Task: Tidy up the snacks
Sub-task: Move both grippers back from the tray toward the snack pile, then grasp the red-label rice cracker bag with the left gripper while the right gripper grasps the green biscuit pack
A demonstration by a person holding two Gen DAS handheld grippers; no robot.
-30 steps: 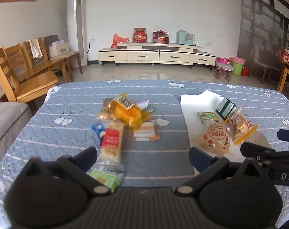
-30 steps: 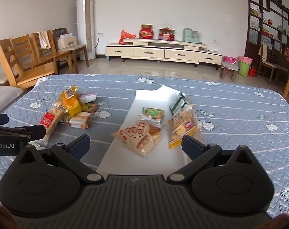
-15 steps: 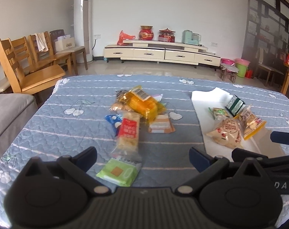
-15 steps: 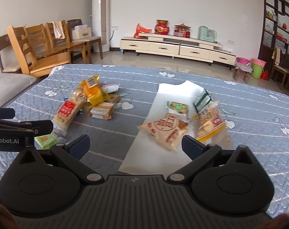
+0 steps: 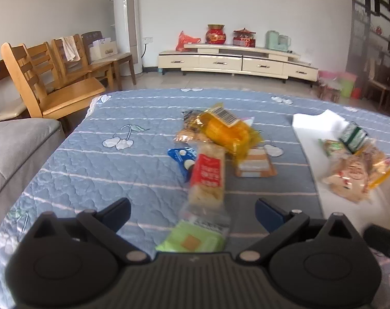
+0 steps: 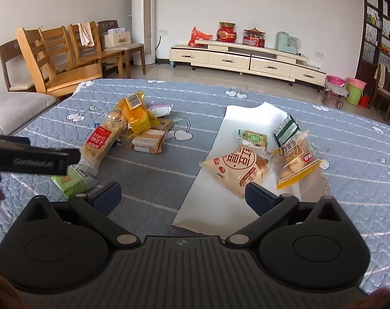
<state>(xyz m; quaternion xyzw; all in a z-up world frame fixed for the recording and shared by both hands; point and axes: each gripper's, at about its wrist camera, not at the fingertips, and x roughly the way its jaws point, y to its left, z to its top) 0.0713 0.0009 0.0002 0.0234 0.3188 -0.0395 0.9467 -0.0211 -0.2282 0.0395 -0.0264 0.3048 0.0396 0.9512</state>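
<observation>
nearest, lying on the blue quilted cloth: a green packet right at the mouth of the left gripper, with a long red-labelled rice cracker pack overlapping its far end. beyond these, heaped together: a yellow cake pack, a small blue packet half under the cracker pack, and a tan wafer pack. well apart to the right, already laid on the white paper sheet: a round bread bag, a yellow-edged biscuit bag, a small green-labelled snack and a dark green packet.

left gripper spread wide, holding nothing, low over the green packet. right gripper likewise wide and empty, hovering near the sheet's near-left edge.

likely next: picking from the loose heap and carrying to the sheet.

risks, judging from the layout: closing on the green packet while the cracker pack overlaps it, dragging both or tipping the heap; slippery film squirting out of a shallow pinch; motion blur in the left view hinting at speed, so a mistimed closure; grippers working close together and bumping; sheet sliding or creasing if a packet is pushed across it instead of set down
</observation>
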